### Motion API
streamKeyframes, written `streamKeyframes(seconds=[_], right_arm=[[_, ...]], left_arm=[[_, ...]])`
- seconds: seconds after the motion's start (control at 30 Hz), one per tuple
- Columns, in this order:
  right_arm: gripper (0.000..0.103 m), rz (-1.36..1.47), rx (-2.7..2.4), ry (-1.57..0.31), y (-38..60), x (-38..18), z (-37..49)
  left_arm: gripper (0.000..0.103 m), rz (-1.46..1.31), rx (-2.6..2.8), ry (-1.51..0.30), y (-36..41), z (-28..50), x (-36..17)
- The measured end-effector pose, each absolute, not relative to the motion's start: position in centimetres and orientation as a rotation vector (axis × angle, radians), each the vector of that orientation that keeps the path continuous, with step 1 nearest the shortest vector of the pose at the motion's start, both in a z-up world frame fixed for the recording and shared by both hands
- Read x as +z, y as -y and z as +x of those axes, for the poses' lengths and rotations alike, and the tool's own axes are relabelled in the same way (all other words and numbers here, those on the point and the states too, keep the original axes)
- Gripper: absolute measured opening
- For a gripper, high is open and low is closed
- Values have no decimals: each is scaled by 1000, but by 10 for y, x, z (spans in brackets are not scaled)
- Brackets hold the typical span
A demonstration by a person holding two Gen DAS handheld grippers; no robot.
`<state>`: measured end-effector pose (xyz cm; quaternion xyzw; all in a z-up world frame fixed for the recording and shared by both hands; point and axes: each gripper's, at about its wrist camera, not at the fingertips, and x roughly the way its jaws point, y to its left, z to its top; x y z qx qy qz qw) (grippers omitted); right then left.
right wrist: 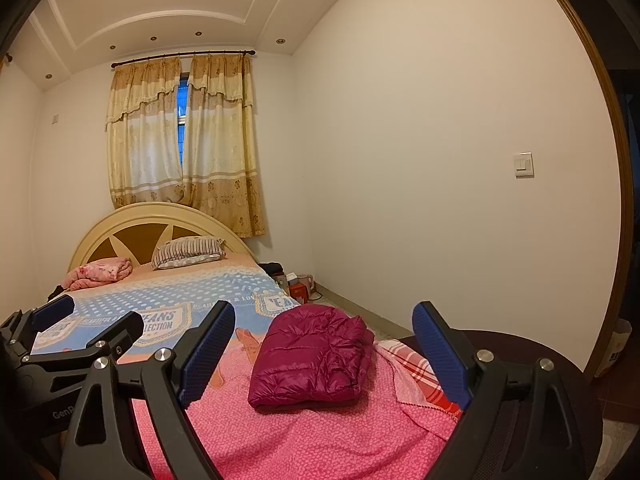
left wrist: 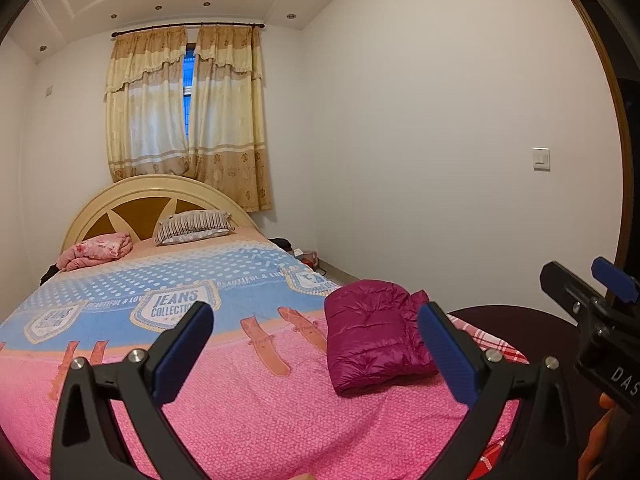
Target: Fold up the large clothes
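Basically done: magenta puffer jacket (right wrist: 312,356) lies folded compact on the bed (right wrist: 320,440), left gripper (left wrist: 316,344) and right gripper (right wrist: 324,352) jaws spread, holding nothing.

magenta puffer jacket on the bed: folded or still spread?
Folded. The magenta puffer jacket lies as a compact bundle on the pink bedspread; no sleeves spread out. Both claws are open and clear of it.
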<state>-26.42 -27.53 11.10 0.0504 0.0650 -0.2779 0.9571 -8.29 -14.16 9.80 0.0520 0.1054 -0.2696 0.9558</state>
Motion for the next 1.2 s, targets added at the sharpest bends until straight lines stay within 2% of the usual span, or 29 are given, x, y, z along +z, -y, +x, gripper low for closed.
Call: streamKeyframes(seconds=[0.37,1.2], right_arm=[[91,101,-576,-137,275,108,-262],[91,117,-561,-196,280,97,-246]], left_arm=[[103,142,-454,-181,144,-79,97],[103,138,-473,-275,147,-61,88]])
